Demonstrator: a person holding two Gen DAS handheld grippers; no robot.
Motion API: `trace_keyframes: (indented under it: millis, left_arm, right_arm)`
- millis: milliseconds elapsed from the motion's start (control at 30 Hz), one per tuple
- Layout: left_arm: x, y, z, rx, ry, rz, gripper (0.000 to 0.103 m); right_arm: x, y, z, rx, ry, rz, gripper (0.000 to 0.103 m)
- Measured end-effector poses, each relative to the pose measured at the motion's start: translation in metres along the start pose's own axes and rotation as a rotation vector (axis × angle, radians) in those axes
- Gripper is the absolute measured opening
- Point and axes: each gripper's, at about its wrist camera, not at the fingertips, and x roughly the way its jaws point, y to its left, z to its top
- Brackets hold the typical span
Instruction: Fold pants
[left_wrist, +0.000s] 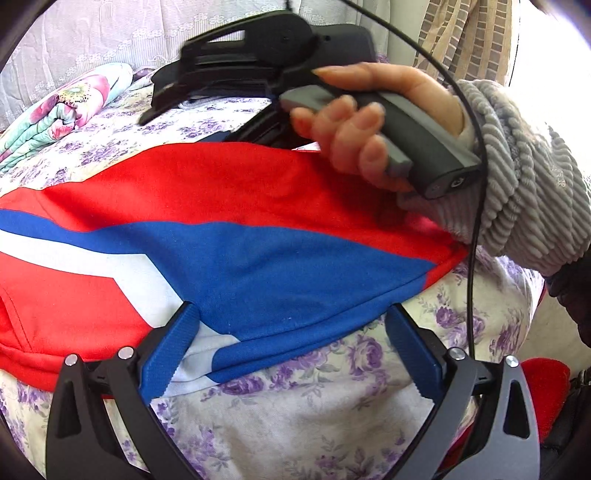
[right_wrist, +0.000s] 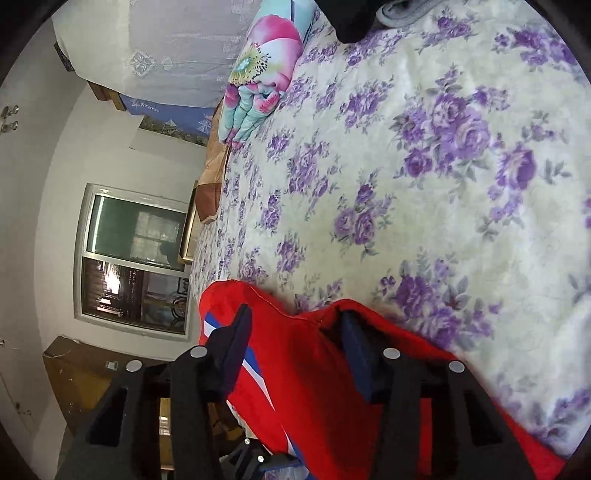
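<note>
On the flowered bedsheet (left_wrist: 314, 424), the red pants (left_wrist: 221, 177) lie long from left to right, their near edge between the left gripper's (left_wrist: 291, 343) wide fingers, while the right gripper (right_wrist: 295, 332) straddles one end, fingers wide.

This is a bedroom in a home. A bed (right_wrist: 424, 177) fills most of both views, covered with a cream sheet printed with purple roses. A folded quilt (right_wrist: 258, 74) with large pink flowers lies along its far side, beside a white lace curtain (right_wrist: 177, 48). Beyond the bed's edge, the right wrist view shows a plain white wall, a window (right_wrist: 136, 254) with a pale frame and a brown wooden cabinet (right_wrist: 85, 373) below it.
</note>
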Motion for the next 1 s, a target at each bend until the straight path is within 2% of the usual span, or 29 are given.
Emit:
trace_keyframes:
  millis: [67,100,200,333,567,667,833,1000]
  left_arm:
    - [0.0,0.0,0.0,-0.001,-0.001,0.0,0.098]
    - [0.0,0.001,0.0,-0.001,-0.001,0.0,0.098]
    - [0.0,0.0,0.0,0.0,0.0,0.001,0.098]
    - [0.0,0.0,0.0,0.0,0.0,0.004,0.098]
    - [0.0,0.0,0.0,0.005,0.0,0.005,0.098]
    - [0.0,0.0,0.0,0.006,-0.003,0.004,0.098]
    - [0.0,-0.001,0.0,0.008,-0.003,0.006,0.098]
    - [0.0,-0.003,0.0,0.012,-0.002,0.016,0.098]
  right_arm:
    - [-0.022,0.001,-0.001,-0.036,-0.088,-0.062,0.051]
    - [-0.031,0.001,-0.001,-0.039,-0.117,-0.057,0.051]
    - [-0.039,0.005,-0.011,-0.07,-0.078,-0.031,0.05]
    - [-0.015,0.006,-0.02,-0.074,0.006,-0.041,0.042]
    - [0.012,-0.008,-0.017,0.002,0.025,-0.016,0.034]
    - [0.012,-0.004,-0.019,-0.013,0.023,-0.023,0.03]
    - [0.009,-0.002,-0.01,-0.036,-0.034,-0.065,0.01]
    - [0.017,-0.005,0.004,-0.073,-0.057,-0.146,0.009]
